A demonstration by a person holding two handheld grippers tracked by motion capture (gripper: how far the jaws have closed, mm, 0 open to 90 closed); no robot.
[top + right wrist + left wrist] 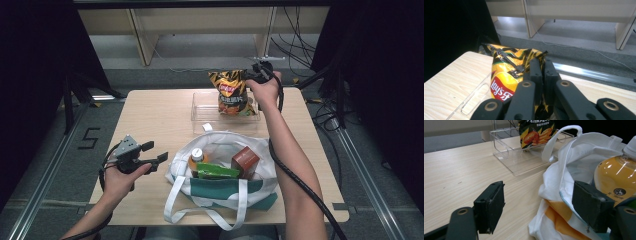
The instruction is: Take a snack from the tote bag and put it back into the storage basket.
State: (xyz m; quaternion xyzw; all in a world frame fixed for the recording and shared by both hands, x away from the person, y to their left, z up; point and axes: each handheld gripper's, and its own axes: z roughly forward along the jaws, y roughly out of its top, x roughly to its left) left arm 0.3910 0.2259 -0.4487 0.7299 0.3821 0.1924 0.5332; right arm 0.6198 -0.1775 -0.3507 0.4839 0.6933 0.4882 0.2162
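A yellow and black bag of chips (231, 92) stands upright in a clear plastic tray (200, 111) at the far side of the table. My right gripper (252, 76) is shut on the bag's top right corner; in the right gripper view its jaws pinch the crimped edge of the chip bag (506, 75). My left gripper (155, 152) stands open near the left front, just left of a white and teal tote bag (220, 192). The left gripper view shows its pads (491, 206) apart with the tote bag's rim (556, 177) and an orange drink bottle (615, 178) ahead.
Inside the tote lie the orange bottle (196, 158), a green packet (216, 172) and a brown-red box (245, 161). The tote's handles (207, 215) hang over the table's front edge. Bare wood (150, 117) stretches left of the tray. Cables trail on the floor beyond.
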